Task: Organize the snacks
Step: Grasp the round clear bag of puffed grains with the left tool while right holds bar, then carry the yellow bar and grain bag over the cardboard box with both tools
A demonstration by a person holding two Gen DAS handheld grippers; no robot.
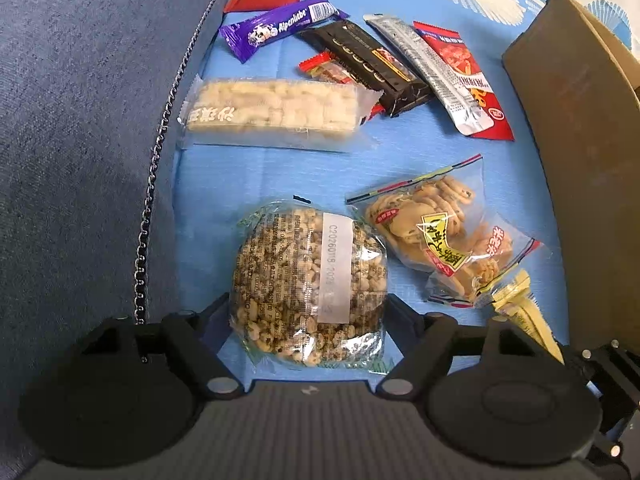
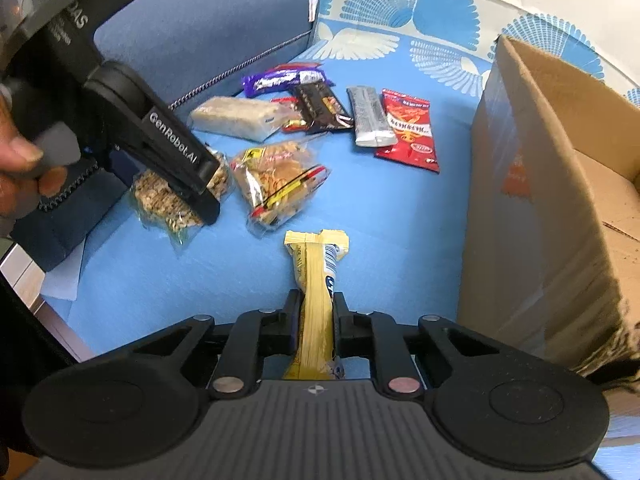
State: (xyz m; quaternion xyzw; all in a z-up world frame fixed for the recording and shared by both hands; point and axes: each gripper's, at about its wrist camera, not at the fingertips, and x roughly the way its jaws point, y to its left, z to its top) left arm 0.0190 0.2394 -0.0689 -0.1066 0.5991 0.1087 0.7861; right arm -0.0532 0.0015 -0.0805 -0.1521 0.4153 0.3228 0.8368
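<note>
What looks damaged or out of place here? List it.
Only the cardboard box: its near corner is scuffed and frayed. The snacks lie loose but sealed; nothing spilled. The right gripper clamps a yellow bar; the left gripper straddles a puffed-grain cake.
</note>
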